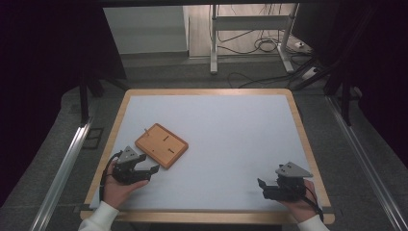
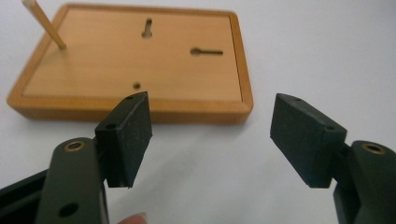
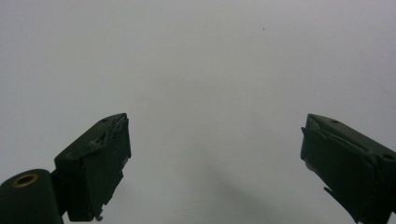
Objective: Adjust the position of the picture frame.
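Two grippers are held low over the near part of the table (image 1: 211, 125), one in each of the person's hands. At the near left, the left gripper (image 1: 146, 169) is gripped by the left hand (image 1: 118, 187), a white sleeve (image 1: 101, 219) showing at the wrist; its jaws are spread wide and nothing is held between them. In the left gripper view the two black pads (image 2: 133, 135) are seen well apart, with bare white surface in the gap, and a fingertip is glimpsed at the bottom edge. At the near right, the right gripper (image 1: 261, 186) is held by the right hand (image 1: 300, 207) close to the table's front edge, and it is pointed toward the middle of the table. Its jaws are likewise spread apart and empty, and in the right gripper view plain white surface is seen ahead of them.

Just beyond the left gripper, a wooden board (image 1: 161, 145) is laid flat on the white surface, turned at an angle to the table's edges. It is near the jaws but apart from them. A raised rim is seen around it, two keyhole-shaped slots (image 2: 206, 51) are cut in its face, and a small round hole (image 2: 136, 86) is set nearer the gripper. A thin wooden peg (image 2: 44, 24) is stood tilted at the board's far left corner, possibly seated in a hole, though its base is not clearly resolved.

Farther off, beyond the table, grey floor, metal stand legs (image 1: 214, 43) and loose cables (image 1: 262, 45) are seen.
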